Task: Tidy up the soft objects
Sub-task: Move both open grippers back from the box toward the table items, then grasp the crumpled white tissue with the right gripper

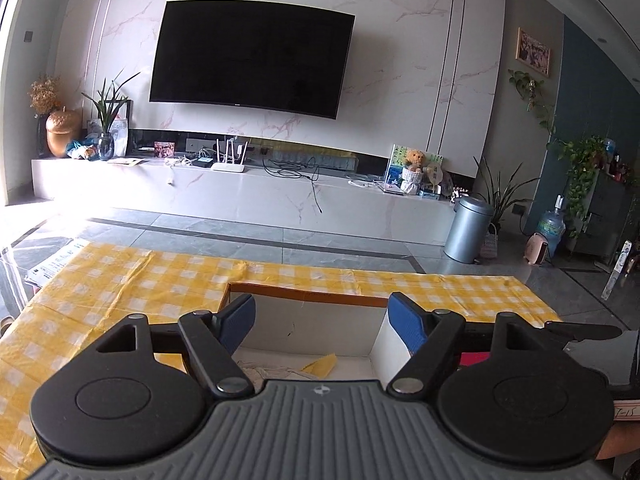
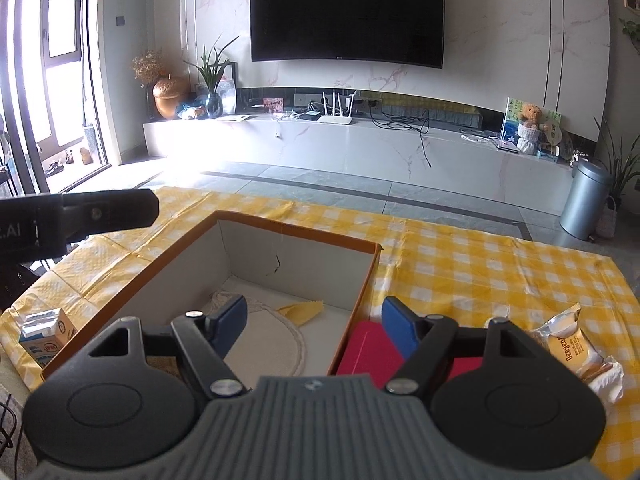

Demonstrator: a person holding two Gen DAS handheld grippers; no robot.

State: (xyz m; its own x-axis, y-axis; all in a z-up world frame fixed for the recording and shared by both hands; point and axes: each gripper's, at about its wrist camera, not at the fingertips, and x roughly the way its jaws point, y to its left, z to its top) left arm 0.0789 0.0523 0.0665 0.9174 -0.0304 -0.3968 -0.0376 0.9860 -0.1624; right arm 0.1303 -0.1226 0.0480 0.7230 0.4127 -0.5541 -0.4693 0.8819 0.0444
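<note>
An open cardboard box [image 2: 296, 236] with white inner walls stands on the yellow checked tablecloth [image 2: 480, 264]. Inside lie a round cream cloth [image 2: 272, 344] and a small yellow cloth [image 2: 302, 312]. A red flat cloth [image 2: 368, 348] lies outside against the box's right wall. My right gripper [image 2: 312, 320] is open and empty, straddling that wall. My left gripper [image 1: 322, 322] is open and empty above the box [image 1: 304, 298], where the yellow cloth [image 1: 320, 364] shows. The left gripper's body shows in the right wrist view [image 2: 80, 216].
A small milk carton [image 2: 46, 334] stands left of the box. A wrapped snack cake [image 2: 572, 348] lies at the right. Papers [image 1: 56, 264] lie at the table's far left. Beyond the table are tiled floor, a TV bench and a grey bin [image 1: 468, 230].
</note>
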